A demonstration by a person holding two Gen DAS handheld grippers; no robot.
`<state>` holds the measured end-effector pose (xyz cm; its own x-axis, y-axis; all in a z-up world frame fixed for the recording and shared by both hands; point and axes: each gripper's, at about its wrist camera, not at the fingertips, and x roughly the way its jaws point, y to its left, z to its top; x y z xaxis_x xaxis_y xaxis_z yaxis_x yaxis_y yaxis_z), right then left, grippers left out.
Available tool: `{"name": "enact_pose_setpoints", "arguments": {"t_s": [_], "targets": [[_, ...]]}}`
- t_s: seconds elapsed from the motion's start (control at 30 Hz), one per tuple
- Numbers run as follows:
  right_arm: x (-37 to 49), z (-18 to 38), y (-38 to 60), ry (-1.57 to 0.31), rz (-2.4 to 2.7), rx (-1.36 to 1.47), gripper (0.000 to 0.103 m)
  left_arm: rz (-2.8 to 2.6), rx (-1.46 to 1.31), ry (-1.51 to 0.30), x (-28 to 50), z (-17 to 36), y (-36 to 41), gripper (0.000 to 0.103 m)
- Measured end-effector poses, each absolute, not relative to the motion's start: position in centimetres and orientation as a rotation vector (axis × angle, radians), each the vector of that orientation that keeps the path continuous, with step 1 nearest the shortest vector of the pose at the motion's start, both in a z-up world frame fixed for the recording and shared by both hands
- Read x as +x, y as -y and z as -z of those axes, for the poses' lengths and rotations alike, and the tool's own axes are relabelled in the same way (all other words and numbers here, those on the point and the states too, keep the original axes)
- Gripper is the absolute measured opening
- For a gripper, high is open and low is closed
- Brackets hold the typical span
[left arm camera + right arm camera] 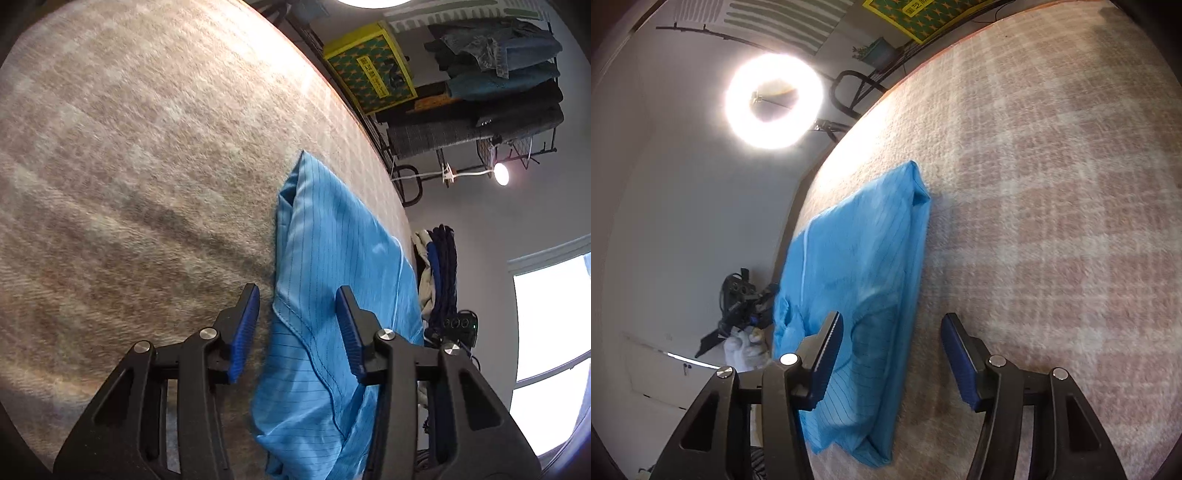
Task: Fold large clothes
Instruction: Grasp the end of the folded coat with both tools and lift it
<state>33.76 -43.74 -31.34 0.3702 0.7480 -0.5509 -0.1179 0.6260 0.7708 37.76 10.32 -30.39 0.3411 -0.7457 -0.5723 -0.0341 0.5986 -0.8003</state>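
2 wrist views cover 1 work surface:

- Plaid blanket [129, 166]: covers the whole surface; the garment lies on it, close to 1 edge
- Blue garment [332, 258]: a folded, striped, long narrow shape; its long axis runs away from both cameras, roughly in line with each gripper's pointing direction; a hemmed flap overlaps its near end
- Left gripper [297, 321]: jaws parted about halfway, nothing clamped; the near hem sits between the 2 blue pads [243, 332] without visible contact; the cloth's left edge falls just inside the left pad
- Right gripper [892, 347]: jaws likewise parted, empty; the garment's right-hand long edge falls in the gap, the cloth body lying toward the left pad
- Judgement: each gripper straddles 1 long edge at the near end; neither is clearly nearer
- Hard to read: the garment's nearest end is hidden under the gripper bodies; layer count is unclear; motion blur softens the cloth in the right view
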Motion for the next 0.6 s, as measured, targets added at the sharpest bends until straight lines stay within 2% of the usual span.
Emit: {"name": "enact_pose_setpoints", "arguments": {"t_s": [0.13, 0.5, 0.53, 0.6], "targets": [[34.7, 32.1, 43.1, -1.072, -0.642, 0.741, 0.038, 0.573, -0.819, -1.155, 38.4, 30.2, -9.4, 0.043], [36.6, 32.3, 39.9, -1.063, -0.702, 0.756, 0.035, 0.585, -0.812, -1.149, 40.2, 30.3, -7.5, 0.043], [36.3, 32.3, 40.0, -1.057, -0.707, 0.752, 0.036, 0.568, -0.793, -1.152, 40.2, 30.2, -7.4, 0.033], [36.1, 32.3, 39.5, -1.063, -0.7, 0.737, 0.033, 0.536, -0.757, -1.15, 40.0, 30.1, -7.0, 0.027]]}}
